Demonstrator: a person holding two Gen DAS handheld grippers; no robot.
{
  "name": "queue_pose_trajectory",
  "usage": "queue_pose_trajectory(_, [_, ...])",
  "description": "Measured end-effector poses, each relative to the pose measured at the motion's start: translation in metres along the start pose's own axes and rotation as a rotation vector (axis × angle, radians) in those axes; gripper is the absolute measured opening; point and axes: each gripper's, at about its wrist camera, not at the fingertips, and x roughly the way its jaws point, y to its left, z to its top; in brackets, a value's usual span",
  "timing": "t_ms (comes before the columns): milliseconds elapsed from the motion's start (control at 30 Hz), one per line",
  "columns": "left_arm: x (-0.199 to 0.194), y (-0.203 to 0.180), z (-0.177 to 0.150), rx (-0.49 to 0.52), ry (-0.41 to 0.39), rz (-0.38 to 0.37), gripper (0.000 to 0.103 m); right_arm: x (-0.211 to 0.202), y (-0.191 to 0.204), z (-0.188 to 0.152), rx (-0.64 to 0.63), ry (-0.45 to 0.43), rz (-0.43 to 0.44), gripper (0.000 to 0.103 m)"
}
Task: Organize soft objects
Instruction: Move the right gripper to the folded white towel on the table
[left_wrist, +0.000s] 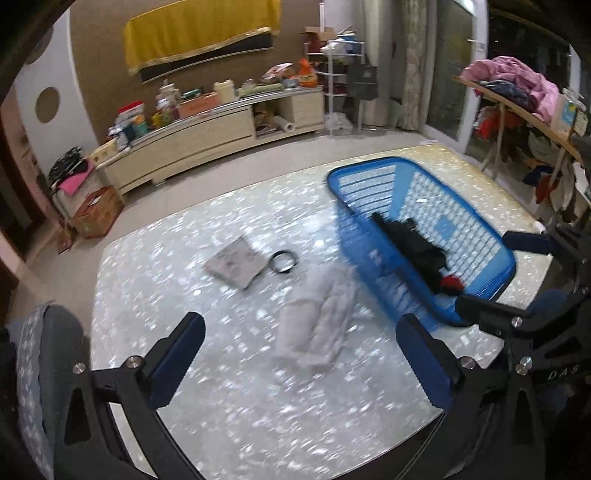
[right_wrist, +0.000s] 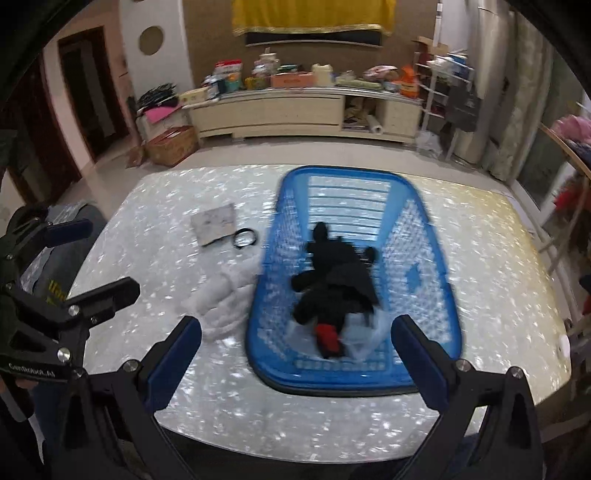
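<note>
Both grippers are hanging above the speckled table (left_wrist: 229, 406), the left gripper (left_wrist: 301, 360) and the right gripper (right_wrist: 295, 356) each standing with jaws wide apart and gripping nothing. A black garment (right_wrist: 334, 286) with a red part is lying inside the blue basket (right_wrist: 439, 295), while a white cloth (left_wrist: 319, 323) is resting on the table just beside the basket's left wall.

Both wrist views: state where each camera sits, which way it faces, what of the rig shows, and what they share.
Left wrist: on the left hand-held gripper, tilted down at the table and grey cloth; own open fingers, plus the right hand-held gripper.
Right wrist: tilted down over the basket holding dark clothes; own open fingers, left one beside.
Shared: table, basket, cloth, cabinet.
</note>
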Motion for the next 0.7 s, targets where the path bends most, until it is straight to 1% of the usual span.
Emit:
queue_pose_trajectory(100, [-0.004, 0.017, -0.013, -0.020, 0.013, 0.025, 0.102, 0.007, 0.019, 0.005, -0.041, 0.007, 0.001, 0.103])
queue_pose_trajectory(200, [-0.007, 0.037, -0.023, -0.056, 0.032, 0.024, 0.102, 0.016, 0.040, 0.011, -0.082, 0.012, 0.032, 0.103])
queue_pose_trajectory(367, [-0.009, 0.065, -0.040, -0.115, 0.043, 0.023, 0.102, 0.034, 0.066, 0.018, -0.144, 0.035, 0.053, 0.103])
queue_pose_trajectory(467, [-0.004, 0.077, -0.050, -0.139, 0.076, 0.010, 0.102, 0.045, 0.080, 0.018, -0.177, 0.057, 0.072, 0.103])
queue_pose_trajectory(533, [0.000, 0.085, -0.057, -0.151, 0.081, 0.025, 0.102, 0.054, 0.091, 0.017, -0.215, 0.076, 0.073, 0.103])
queue_pose_trajectory(700, [0.015, 0.108, -0.072, -0.214, 0.111, 0.025, 0.102, 0.079, 0.112, 0.015, -0.266, 0.134, 0.094, 0.103])
